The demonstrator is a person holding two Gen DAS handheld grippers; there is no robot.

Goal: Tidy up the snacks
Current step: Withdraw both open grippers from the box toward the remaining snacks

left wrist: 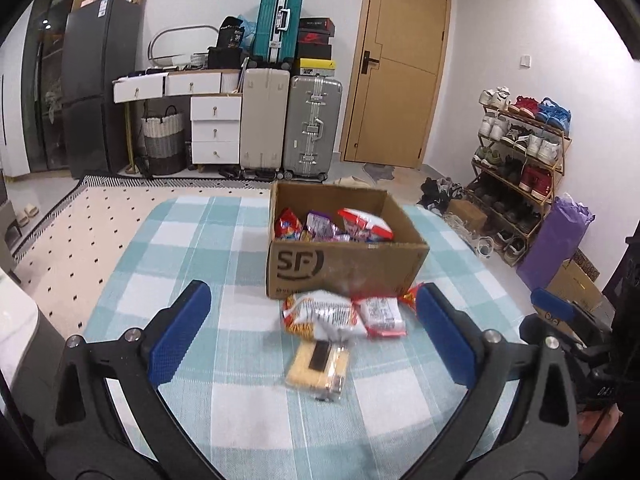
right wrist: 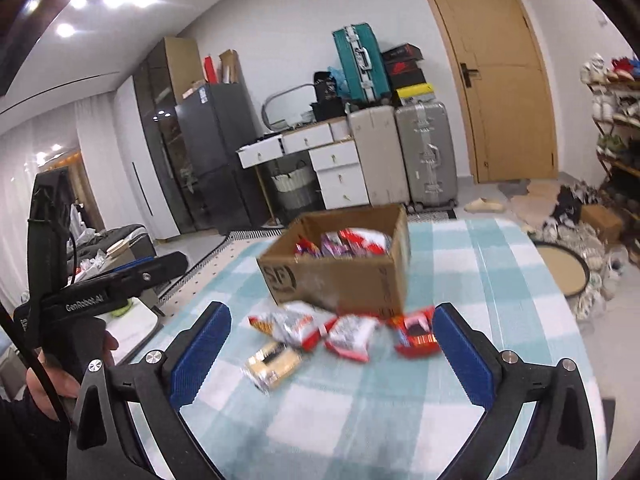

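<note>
A cardboard box (left wrist: pixel 352 266) marked SF stands on the checked tablecloth (left wrist: pixel 224 248) and holds several snack packets (left wrist: pixel 332 226). In front of it lie a silver-and-orange bag (left wrist: pixel 320 316), a white-and-red packet (left wrist: pixel 380 316), a red packet (right wrist: pixel 416 334) and a yellow cracker pack (left wrist: pixel 318 368). My left gripper (left wrist: pixel 314 332) is open and empty, above the loose packets. My right gripper (right wrist: pixel 332 354) is open and empty, above the same packets (right wrist: pixel 348 336); the box (right wrist: pixel 340 276) is beyond it. The left gripper also shows at the left of the right wrist view (right wrist: pixel 120 280).
Suitcases (left wrist: pixel 292 128), a white drawer unit (left wrist: pixel 212 128), a dark fridge (left wrist: pixel 96 88) and a wooden door (left wrist: pixel 400 64) line the far wall. A shoe rack (left wrist: pixel 520 160) stands at the right. A purple bag (left wrist: pixel 556 240) and cartons lie beside the table.
</note>
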